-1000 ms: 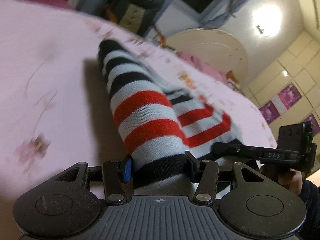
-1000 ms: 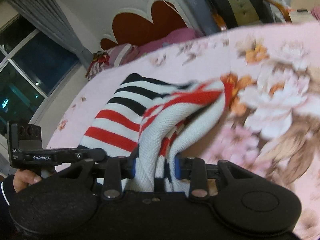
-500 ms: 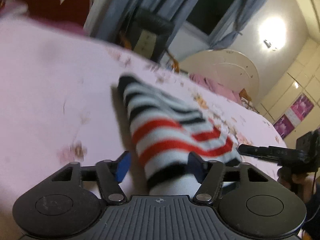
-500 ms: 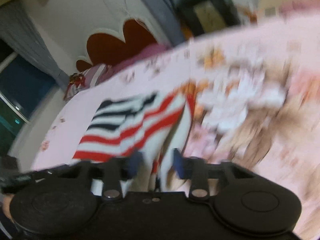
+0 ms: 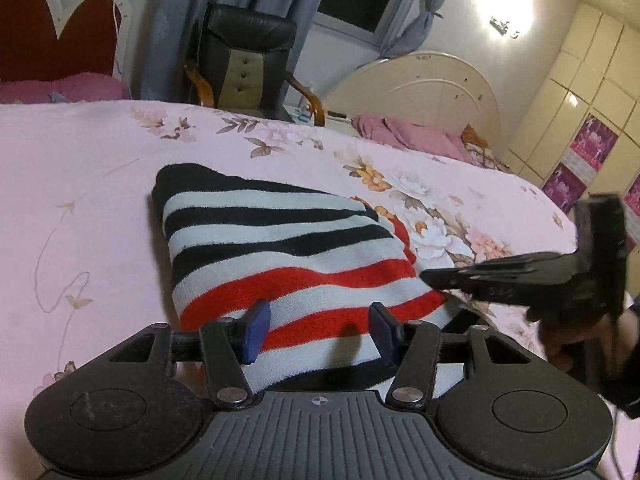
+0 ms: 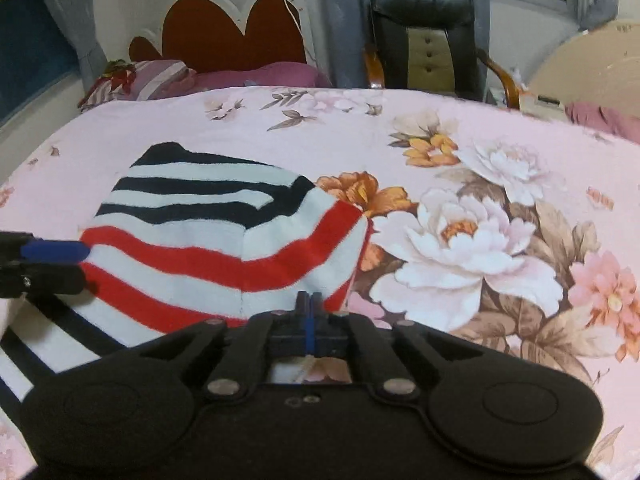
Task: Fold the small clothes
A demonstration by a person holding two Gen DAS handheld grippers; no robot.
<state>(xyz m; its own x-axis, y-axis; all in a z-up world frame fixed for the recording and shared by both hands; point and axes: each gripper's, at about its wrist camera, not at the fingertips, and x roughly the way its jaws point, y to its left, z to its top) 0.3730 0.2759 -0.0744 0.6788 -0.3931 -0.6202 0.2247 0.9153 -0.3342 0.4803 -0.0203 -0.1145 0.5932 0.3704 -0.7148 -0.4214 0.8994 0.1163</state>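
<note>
Two hand-held grippers: our left stands half open over the folded striped sweater on the bed, gripping nothing; our right has just closed, pads together, empty.

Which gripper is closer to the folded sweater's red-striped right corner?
Right. The right gripper, jaws shut and empty, sits at that corner of the striped sweater. The left gripper, jaws open, hovers over the near hem, nearer the middle.
</note>
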